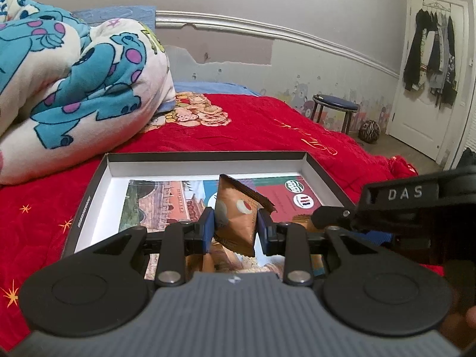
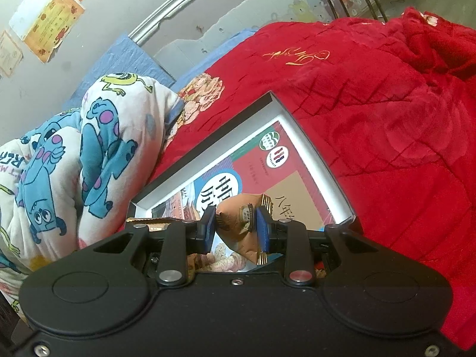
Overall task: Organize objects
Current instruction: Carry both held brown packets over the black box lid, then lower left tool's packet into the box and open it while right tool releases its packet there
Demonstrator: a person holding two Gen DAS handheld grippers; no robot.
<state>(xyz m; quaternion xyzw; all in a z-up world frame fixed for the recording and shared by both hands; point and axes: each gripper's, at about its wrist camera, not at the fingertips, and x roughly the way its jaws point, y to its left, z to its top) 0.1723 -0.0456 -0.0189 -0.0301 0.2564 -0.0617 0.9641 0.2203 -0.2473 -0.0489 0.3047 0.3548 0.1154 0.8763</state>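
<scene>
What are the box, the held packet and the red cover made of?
Box: looks like cardboard, dark matte outside, white inside; thin, crisp folded walls.
Packet: probably plastic or foil film, glossy tan; crinkled, with a serrated sealed edge.
Red cover: plush quilted fabric, soft sheen, stitched lines and gold embroidery.

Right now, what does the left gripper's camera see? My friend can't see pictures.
The left gripper pinches a brown snack packet upright over a shallow open box holding a colourful book. The box lies on a red bedspread, beside a cartoon monster blanket.
</scene>
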